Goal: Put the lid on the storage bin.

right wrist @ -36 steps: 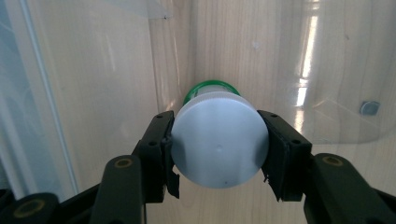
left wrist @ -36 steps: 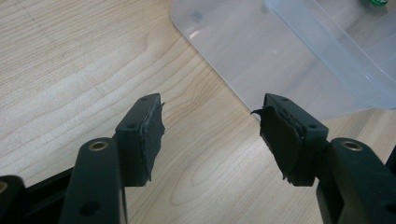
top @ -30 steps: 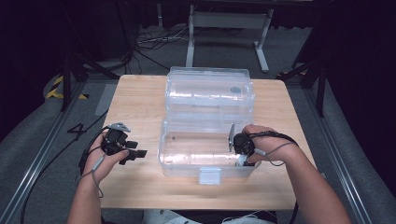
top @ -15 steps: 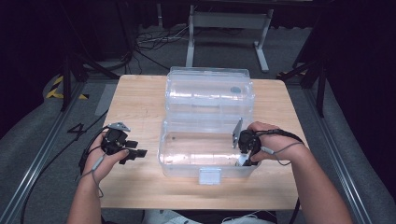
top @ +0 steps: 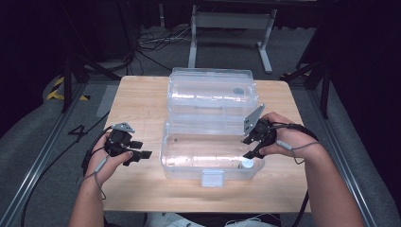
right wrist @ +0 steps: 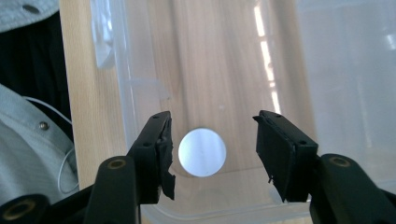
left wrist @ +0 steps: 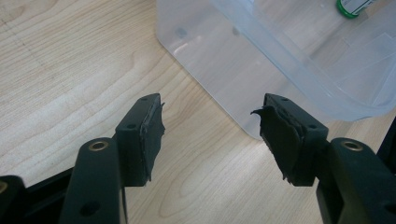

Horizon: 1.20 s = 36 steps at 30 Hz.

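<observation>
Lifted my right tongs (top: 247, 147) above the clear bin (top: 189, 161), jaws just opening, nothing between | white-capped bottle (right wrist: 202, 152) stands in bin's near right corner, below them | left tongs (left wrist: 210, 135) released over tabletop (top: 142, 101), beside bin.

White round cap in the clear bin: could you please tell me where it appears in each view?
High view: white cap, bin's near right corner.
Right gripper view: cap, lower centre.
Left gripper view: probably the green-white thing, top right edge.
Shared landmark: clear bin.
</observation>
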Available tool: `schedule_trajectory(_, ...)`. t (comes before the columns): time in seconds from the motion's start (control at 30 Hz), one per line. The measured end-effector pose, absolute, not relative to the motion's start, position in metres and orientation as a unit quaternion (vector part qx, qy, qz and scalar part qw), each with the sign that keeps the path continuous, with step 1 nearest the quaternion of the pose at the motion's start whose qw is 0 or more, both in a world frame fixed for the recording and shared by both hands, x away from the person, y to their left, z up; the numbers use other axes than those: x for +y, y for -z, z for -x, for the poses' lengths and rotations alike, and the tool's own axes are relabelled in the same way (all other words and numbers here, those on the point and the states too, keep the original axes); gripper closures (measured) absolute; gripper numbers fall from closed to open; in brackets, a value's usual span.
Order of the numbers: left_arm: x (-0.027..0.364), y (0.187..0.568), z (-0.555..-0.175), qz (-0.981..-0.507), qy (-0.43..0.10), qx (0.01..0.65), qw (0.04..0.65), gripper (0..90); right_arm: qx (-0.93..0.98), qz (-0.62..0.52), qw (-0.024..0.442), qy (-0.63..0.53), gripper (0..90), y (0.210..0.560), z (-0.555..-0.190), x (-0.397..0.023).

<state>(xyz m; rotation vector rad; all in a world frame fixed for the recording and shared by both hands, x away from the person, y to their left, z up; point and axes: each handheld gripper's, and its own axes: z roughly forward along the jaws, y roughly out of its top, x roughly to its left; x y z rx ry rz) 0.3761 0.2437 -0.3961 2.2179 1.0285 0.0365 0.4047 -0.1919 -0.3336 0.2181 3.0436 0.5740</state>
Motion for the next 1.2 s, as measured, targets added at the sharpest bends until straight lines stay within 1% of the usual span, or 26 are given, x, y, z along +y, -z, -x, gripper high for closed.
schedule_trajectory(0.37, 0.234, 0.381, -0.365, -0.857, -0.016, 0.370, 0.357, 40.0, 0.955, -0.108, 0.056, -0.271, 46.4, 0.301, -0.421, -0.188)
schedule_trajectory(0.63, 0.230, 0.376, -0.360, -0.861, -0.017, 0.361, 0.357, 40.0, 0.943, -0.137, 0.071, -0.294, 46.9, 0.287, -0.437, -0.184)
schedule_trajectory(0.73, 0.229, 0.374, -0.359, -0.862, -0.017, 0.359, 0.357, 40.0, 0.938, -0.141, 0.085, -0.306, 48.0, 0.280, -0.447, -0.180)
schedule_trajectory(0.93, 0.226, 0.372, -0.357, -0.864, -0.018, 0.355, 0.356, 40.0, 0.931, -0.154, 0.096, -0.316, 48.2, 0.274, -0.465, -0.170)
schedule_trajectory(1.1, 0.225, 0.370, -0.354, -0.867, -0.018, 0.350, 0.355, 40.0, 0.930, -0.157, 0.087, -0.321, 48.1, 0.275, -0.479, -0.163)
schedule_trajectory(1.2, 0.223, 0.368, -0.353, -0.869, -0.018, 0.346, 0.354, 40.1, 0.928, -0.158, 0.079, -0.328, 50.0, 0.275, -0.485, -0.158)
